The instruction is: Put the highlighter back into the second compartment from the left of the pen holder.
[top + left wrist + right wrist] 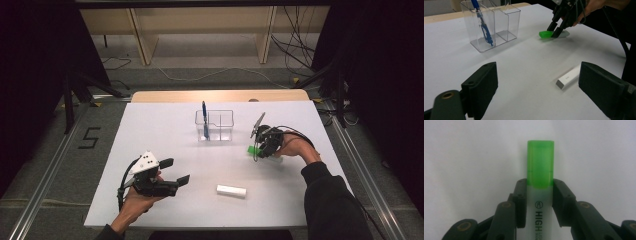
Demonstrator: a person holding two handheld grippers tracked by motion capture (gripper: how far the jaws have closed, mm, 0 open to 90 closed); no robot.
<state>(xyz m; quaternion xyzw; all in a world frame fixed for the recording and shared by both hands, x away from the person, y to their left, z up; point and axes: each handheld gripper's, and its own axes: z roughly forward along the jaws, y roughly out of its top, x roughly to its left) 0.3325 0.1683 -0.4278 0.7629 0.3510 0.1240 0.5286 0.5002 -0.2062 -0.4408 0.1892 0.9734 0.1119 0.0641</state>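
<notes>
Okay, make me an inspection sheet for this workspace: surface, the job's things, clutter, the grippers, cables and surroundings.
Surface: white table top, flat, on a wooden table.
Job's things: green-capped highlighter lying on the surface; clear two-compartment holder upright near the far middle, a blue pen standing in its left compartment.
Clutter: a white rectangular bar lying near the front edge.
Grippers: right hand-held gripper closed on the highlighter just below its cap; left hand-held gripper open, with nothing between its jaws.
Cables: one trails from each gripper; loose cables on the floor beyond the table.
Surroundings: wooden shelving behind, dark curtains at both sides, a "5" marked on the floor.
</notes>
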